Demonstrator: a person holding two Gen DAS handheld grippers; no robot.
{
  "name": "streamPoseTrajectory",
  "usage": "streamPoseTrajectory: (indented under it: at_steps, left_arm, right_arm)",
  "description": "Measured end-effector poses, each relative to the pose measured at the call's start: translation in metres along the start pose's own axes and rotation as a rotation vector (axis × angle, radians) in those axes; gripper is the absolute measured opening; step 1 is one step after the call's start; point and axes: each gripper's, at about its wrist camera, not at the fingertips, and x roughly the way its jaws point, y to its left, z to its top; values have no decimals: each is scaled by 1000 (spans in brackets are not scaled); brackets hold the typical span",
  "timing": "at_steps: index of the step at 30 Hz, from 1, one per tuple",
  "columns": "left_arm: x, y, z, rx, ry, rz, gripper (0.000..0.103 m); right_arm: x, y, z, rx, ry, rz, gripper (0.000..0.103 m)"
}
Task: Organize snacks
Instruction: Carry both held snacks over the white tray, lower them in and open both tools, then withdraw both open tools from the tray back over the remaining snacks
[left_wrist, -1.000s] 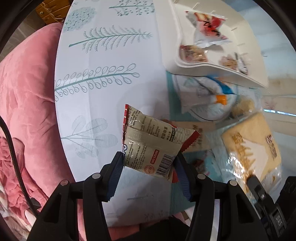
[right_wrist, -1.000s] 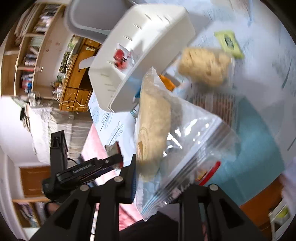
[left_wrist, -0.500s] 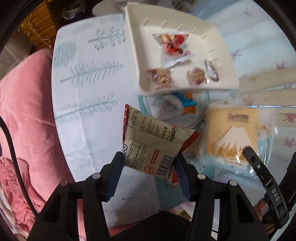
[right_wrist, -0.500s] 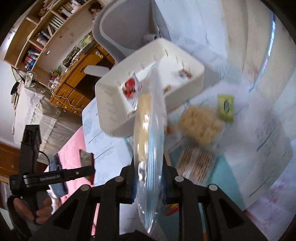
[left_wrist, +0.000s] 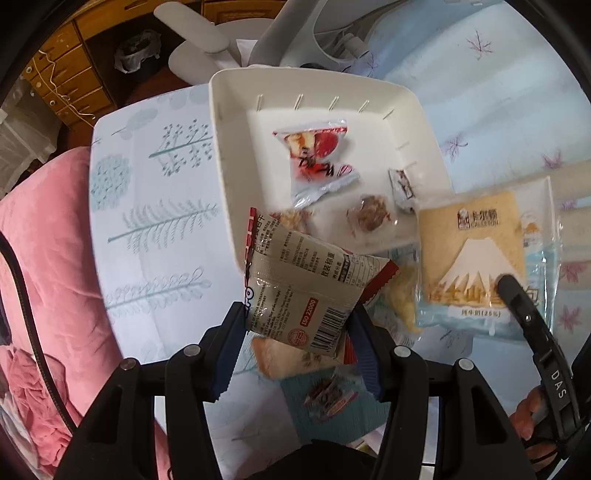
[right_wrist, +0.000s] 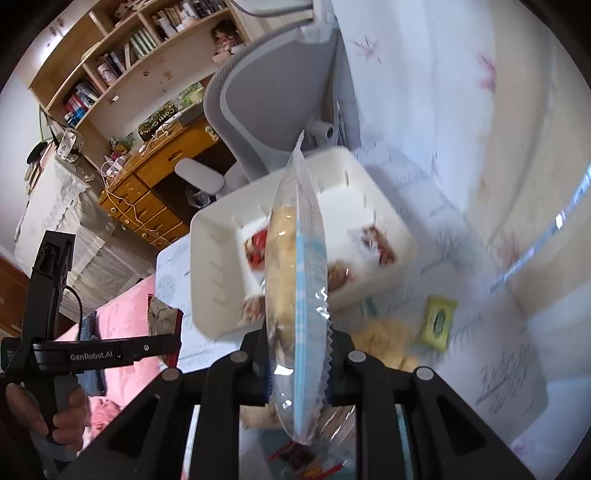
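White plastic tray (left_wrist: 229, 177): I see it just ahead of both hand-held grippers, on the tabletop (left_wrist: 155, 221) with its pale leaf-print cloth.
Tray contents: a red-and-white snack packet (left_wrist: 317, 158), two small clear-wrapped brown sweets (left_wrist: 369, 218) and a small dark wrapped piece (left_wrist: 400, 182) near the right wall.
Left hand-held gripper (left_wrist: 297, 325): my fingers are pinching a beige snack packet (left_wrist: 299, 291) with a barcode and red edges; it sticks up past the fingertips and overlaps the near edge of the tray in my left wrist view.
Right hand-held gripper (right_wrist: 297, 354): pressed together on the lower end of a clear bread bag (right_wrist: 295, 280), which I see edge-on, standing straight ahead of the fingers with the tray behind it.
Bread bag from the left side: it shows flat, right of my left hand-held gripper, printed with a white mountain, and the right gripper's finger lies across its lower corner.
Under the left hand-held gripper: a teal mat (left_wrist: 332, 417) with a small wrapped snack (left_wrist: 328, 397) on it.
Right of the right hand-held gripper: a green sachet (right_wrist: 437, 319) on the cloth, and a blurred pale crumbly snack (right_wrist: 384, 339) just beside the fingers.
Hands: a person's hand (right_wrist: 55, 413) grips the left handle.
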Motion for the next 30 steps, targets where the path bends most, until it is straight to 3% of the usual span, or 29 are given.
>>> streamPoseTrajectory:
  at_steps: [8, 17, 22, 23, 26, 30]
  left_arm:
    - [29, -6, 24, -27, -9, -24, 55]
    - [49, 2, 40, -71, -56, -74, 56]
    - [52, 8, 47, -96, -82, -81, 71]
    - [52, 9, 48, -100, -82, -82, 71]
    - [53, 11, 48, -107, -77, -85, 73]
    - [50, 12, 44, -95, -80, -93, 73]
  right_arm:
    - [32, -4, 27, -118, -45, -46, 19]
    - [59, -5, 42, -193, -79, -7, 20]
    - [72, -5, 47, -193, -65, -4, 21]
    - [74, -5, 47, -193, -63, -12, 22]
    - [77, -6, 47, -188, -44, -28, 45]
    - [72, -9, 45, -162, -47, -39, 47]
